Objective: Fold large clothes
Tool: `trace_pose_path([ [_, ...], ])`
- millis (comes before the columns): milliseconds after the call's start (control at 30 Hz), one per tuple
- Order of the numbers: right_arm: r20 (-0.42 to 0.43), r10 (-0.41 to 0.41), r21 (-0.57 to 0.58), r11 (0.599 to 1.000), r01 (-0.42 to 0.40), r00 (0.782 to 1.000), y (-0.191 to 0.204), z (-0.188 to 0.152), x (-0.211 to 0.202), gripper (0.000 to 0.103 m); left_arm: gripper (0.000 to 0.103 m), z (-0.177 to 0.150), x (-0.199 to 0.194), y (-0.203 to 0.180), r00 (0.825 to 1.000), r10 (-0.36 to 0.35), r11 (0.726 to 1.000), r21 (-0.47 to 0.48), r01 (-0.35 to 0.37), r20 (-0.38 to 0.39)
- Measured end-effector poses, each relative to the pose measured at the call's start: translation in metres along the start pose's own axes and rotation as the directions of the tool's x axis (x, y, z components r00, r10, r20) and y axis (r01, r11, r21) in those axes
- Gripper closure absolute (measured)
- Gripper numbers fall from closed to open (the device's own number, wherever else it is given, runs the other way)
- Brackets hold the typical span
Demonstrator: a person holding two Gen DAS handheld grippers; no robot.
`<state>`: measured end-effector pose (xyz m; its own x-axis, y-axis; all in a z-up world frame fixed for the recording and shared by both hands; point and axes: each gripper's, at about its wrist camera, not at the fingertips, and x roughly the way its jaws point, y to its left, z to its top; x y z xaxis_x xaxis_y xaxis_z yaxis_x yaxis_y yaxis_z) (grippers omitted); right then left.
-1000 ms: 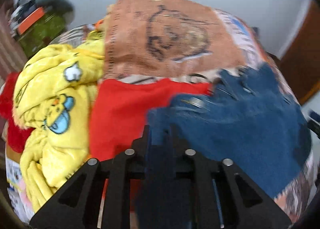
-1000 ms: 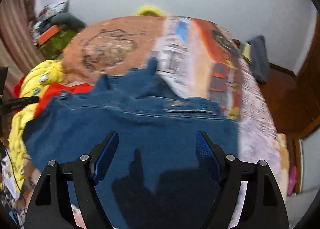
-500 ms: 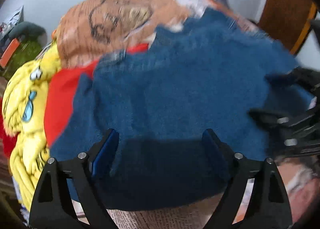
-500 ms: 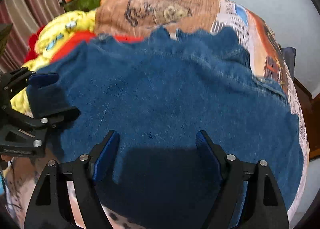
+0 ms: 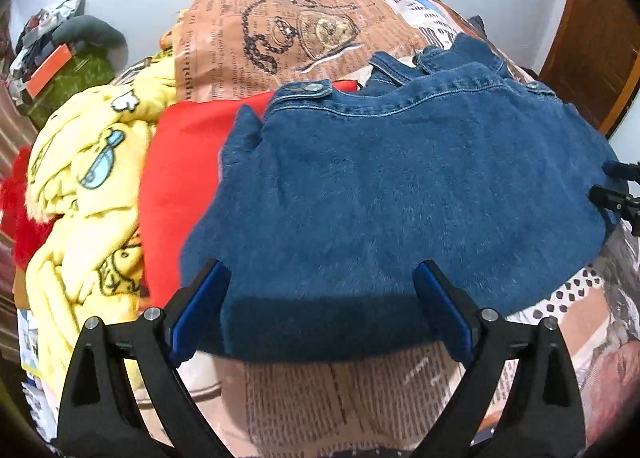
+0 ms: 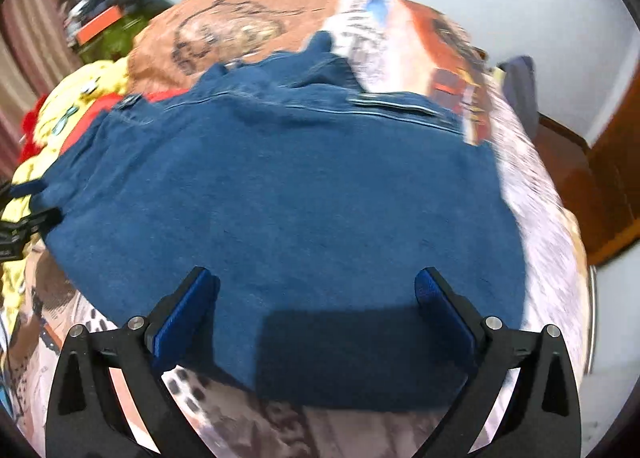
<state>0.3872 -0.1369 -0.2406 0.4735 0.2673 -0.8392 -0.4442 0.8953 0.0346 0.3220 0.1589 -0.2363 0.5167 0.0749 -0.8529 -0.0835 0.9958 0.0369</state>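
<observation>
A blue denim jacket (image 5: 400, 194) lies spread flat on the newspaper-print bedcover (image 5: 340, 402); it also shows in the right wrist view (image 6: 288, 210). My left gripper (image 5: 320, 298) is open and empty, just above the jacket's near edge. My right gripper (image 6: 316, 306) is open and empty over the jacket's near edge. The right gripper shows at the far right of the left wrist view (image 5: 620, 190). The left gripper shows at the far left of the right wrist view (image 6: 20, 218).
A red garment (image 5: 180, 178) and a yellow cartoon-print blanket (image 5: 84, 186) lie left of the jacket. A cluttered green box (image 5: 64, 74) stands at the back left. A wooden door (image 5: 600, 38) is at the right, with floor beside the bed (image 6: 576, 178).
My left gripper was shut on the denim a second ago; it has opened and let go. The jacket now lies flat. Both grippers have drawn back toward its near edge.
</observation>
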Motion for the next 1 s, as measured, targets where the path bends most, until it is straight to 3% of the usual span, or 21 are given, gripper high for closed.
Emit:
trace_pose_path([
  [133,0.007,-0.036,0.044,0.998,0.036,0.999,-0.021,-0.009,-0.009,0.002,0.003,-0.006,-0.004,0.008,0.999,0.052,0.999,-0.013,-0.052,0.005],
  [233,0.016,-0.058,0.038,0.998,0.057,0.998,-0.032,-0.019,-0.017,0.002,0.003,-0.012,-0.003,0.026,0.999,0.033,0.995,-0.092,-0.034,-0.013],
  [333,0.009,-0.139,0.033,0.99,0.139,0.99,-0.038,-0.027,-0.022,0.002,0.003,-0.019,-0.007,0.047,0.999,0.045,0.983,-0.179,-0.049,-0.023],
  [400,0.0,-0.119,0.061,0.991,0.119,0.993,-0.046,-0.031,-0.025,0.002,0.003,-0.024,-0.01,0.057,0.999,0.049,0.976,-0.21,-0.05,-0.011],
  [500,-0.021,-0.086,0.15,0.985,0.088,0.996,-0.052,-0.033,-0.026,0.002,0.003,-0.032,-0.013,0.072,0.991,0.132,0.964,-0.231,-0.132,-0.018],
  [533,-0.02,-0.08,0.16,0.984,0.082,0.997,-0.052,-0.032,-0.026,0.002,0.003,-0.034,-0.014,0.078,0.993,0.114,0.961,-0.253,-0.115,-0.018],
  [600,-0.005,-0.073,0.163,0.984,0.073,0.997,-0.048,-0.03,-0.029,0.002,0.003,-0.038,-0.019,0.087,0.995,0.101,0.945,-0.311,-0.101,-0.016],
  [733,0.028,-0.076,0.131,0.989,0.072,0.997,-0.034,-0.024,-0.039,0.002,0.003,-0.038,-0.035,0.093,0.989,0.147,0.934,-0.329,-0.136,0.007],
  [900,0.115,-0.064,0.053,0.997,0.058,0.991,-0.007,-0.003,-0.056,0.002,0.003,-0.037,-0.061,0.089,0.991,0.103,0.923,-0.379,-0.063,0.086],
  [1000,0.153,-0.043,0.008,0.999,0.042,0.987,0.012,0.007,-0.059,0.002,0.003,-0.04,-0.059,0.077,0.993,0.028,0.911,-0.412,0.023,0.118],
])
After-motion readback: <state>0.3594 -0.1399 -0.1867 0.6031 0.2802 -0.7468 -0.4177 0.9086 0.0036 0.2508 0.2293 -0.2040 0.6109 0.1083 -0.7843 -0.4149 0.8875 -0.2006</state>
